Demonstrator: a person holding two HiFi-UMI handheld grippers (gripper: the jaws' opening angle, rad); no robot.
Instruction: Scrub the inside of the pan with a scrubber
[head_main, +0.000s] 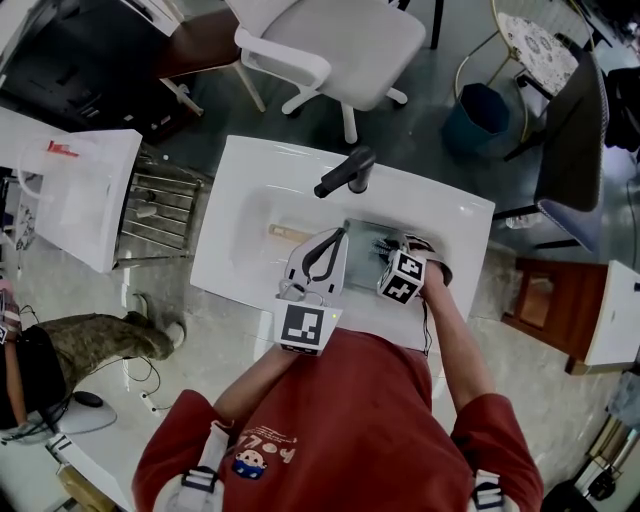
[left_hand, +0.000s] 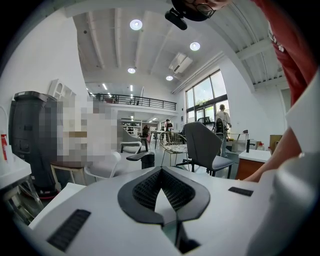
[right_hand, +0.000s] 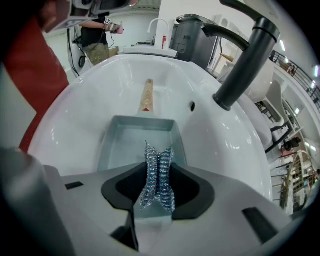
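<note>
Pan (right_hand: 137, 142) lies unheld in the sink (right_hand: 75, 110), so the right hand-held gripper (right_hand: 158, 170), clamped on the scrubber (right_hand: 156, 150), may shove it sideways; the left hand-held gripper (left_hand: 161, 172) is closed, empty, pointing away.

A high white ceiling (left_hand: 115, 45) carries round recessed lamps (left_hand: 136, 24), all lit. Tall windows (left_hand: 204, 95) fill the far wall and let in daylight, and a dark balcony railing (left_hand: 135, 101) runs across an upper level (a mezzanine, by the look of it). A grey chair (left_hand: 202, 145) stands below the windows. From the head view, the grey floor (head_main: 440, 70) holds a white swivel chair (head_main: 335, 40) and a teal bin (head_main: 480, 112). A wire rack (head_main: 160, 205) sits just beside the white tabletop (head_main: 235, 200), and a brown wooden cabinet (head_main: 545, 305) stands on its other side.
</note>
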